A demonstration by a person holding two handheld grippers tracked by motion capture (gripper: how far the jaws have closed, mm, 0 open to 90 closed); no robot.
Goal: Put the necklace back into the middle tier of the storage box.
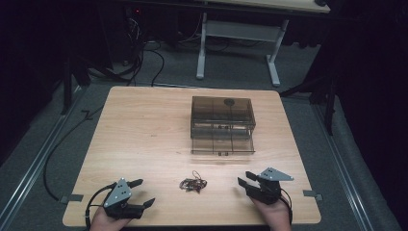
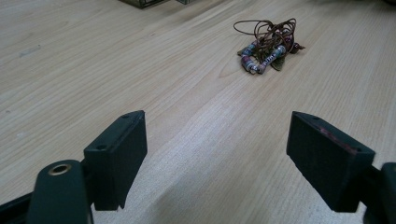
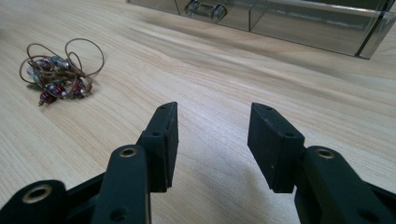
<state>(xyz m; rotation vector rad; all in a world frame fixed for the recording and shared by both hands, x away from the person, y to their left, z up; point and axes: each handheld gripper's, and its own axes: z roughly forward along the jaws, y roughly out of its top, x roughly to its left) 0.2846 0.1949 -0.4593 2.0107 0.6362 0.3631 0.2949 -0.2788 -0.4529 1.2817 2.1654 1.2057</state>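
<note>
A tangled beaded bracelet on brown cord [image 1: 193, 184] lies on the wooden table [image 1: 144, 125] near its front edge, between the two grippers. It appears ahead and to the right in the left gripper view [image 2: 267, 48] and at the far left in the right gripper view [image 3: 57, 73]. My left gripper [image 1: 143, 193] rests at the front left with its jaws wide apart [image 2: 219, 154] and nothing between them. My right gripper [image 1: 245, 179] rests at the front right, jaws open [image 3: 212, 135] over bare wood. A smoky clear drawer box [image 1: 222, 124] stands beyond the bracelet, its bottom drawer [image 3: 299, 21] pulled out.
Beyond the table's far edge a white desk frame [image 1: 238, 43] and cables [image 1: 139, 57] stand on the grey floor. Two small grey tabs [image 1: 312, 194] sit at the table's front corners.
</note>
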